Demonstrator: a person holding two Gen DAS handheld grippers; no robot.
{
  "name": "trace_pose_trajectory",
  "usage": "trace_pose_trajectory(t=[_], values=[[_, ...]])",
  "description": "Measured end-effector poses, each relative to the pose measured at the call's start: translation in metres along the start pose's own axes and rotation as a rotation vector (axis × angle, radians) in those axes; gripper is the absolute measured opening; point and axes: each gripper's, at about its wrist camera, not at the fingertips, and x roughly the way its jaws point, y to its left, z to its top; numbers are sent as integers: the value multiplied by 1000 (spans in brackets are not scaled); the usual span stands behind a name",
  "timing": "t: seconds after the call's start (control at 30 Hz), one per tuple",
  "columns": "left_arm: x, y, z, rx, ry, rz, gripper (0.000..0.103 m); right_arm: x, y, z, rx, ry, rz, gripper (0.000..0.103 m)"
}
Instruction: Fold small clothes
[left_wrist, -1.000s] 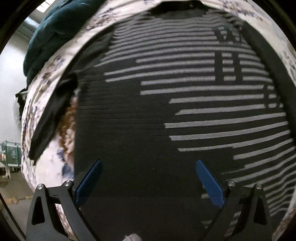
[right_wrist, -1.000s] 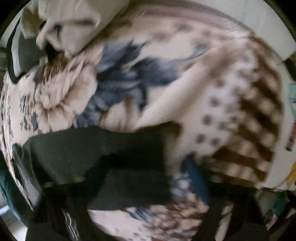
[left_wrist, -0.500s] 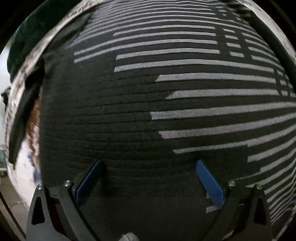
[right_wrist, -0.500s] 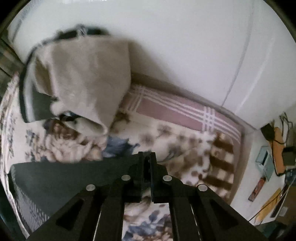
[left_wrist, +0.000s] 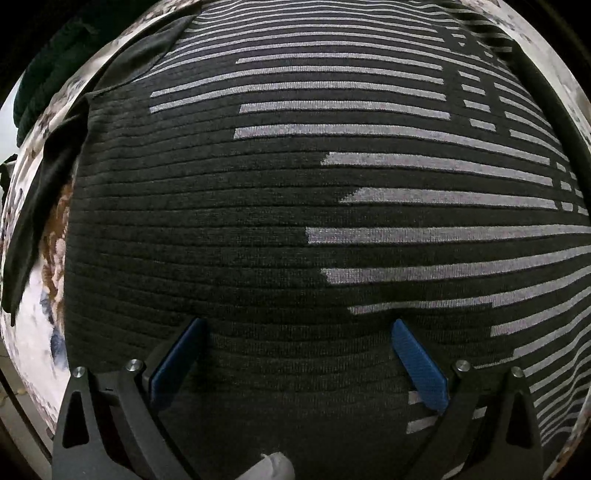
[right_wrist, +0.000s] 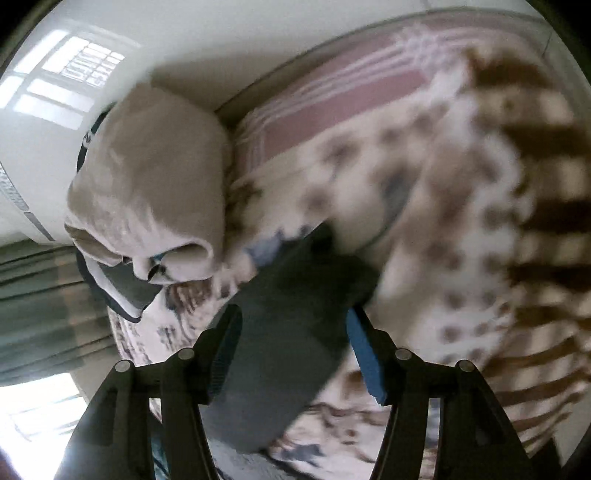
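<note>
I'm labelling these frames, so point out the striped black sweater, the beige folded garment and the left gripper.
striped black sweater (left_wrist: 229, 229): left wrist view, plain ribbed area.
beige folded garment (right_wrist: 155, 177): right wrist view, top face.
left gripper (left_wrist: 295, 328): left wrist view, midway between fingertips.

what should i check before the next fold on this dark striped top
1. Left tongs open over the striped top: ok.
2. Top lying flat under the left tongs: ok, no bunching visible there.
3. Right tongs open around the dark sleeve: ok, jaws apart with fabric between them.
4. Sleeve fully smoothed: cannot tell, the right view is blurred.
5. Beige folded pile apart from the sleeve: ok.
6. Far edges of the top aligned: cannot tell.
</note>
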Motion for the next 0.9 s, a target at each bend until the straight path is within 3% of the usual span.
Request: trace_pose_trajectory(t=[0.1,0.17,0.27,0.43,0.53,0.6,0.67,0.73,0.83,0.9], values=[[-2,5,15,0,1,2,103,28,19,-21,-32,38,4,61],[-2,8,21,1,0,0,103,50,26,-38,-91,90,-124,61],[-2,11,21,3,0,-6,103,64,35,-52,-138,59,-191,59],[-3,20,21,5,-1,-15,103,58,35,-63,-95,52,-275,55],[-3,21,20,8,-9,-16,103,64,30,-62,-81,43,-240,55],[-3,20,20,8,-4,-15,103,58,26,-55,-57,-32,-168,54],[-5,20,23,4,11,-16,103,49,26,-49,-46,-118,-136,41],[-10,22,27,-8,4,-24,103,44,33,-44,-44,-179,-142,10],[-23,30,32,-29,-31,-30,103,33,57,-49,-104,-236,-159,10],[-36,41,36,-50,-65,-32,103,17,85,-64,-214,-262,-168,10]])
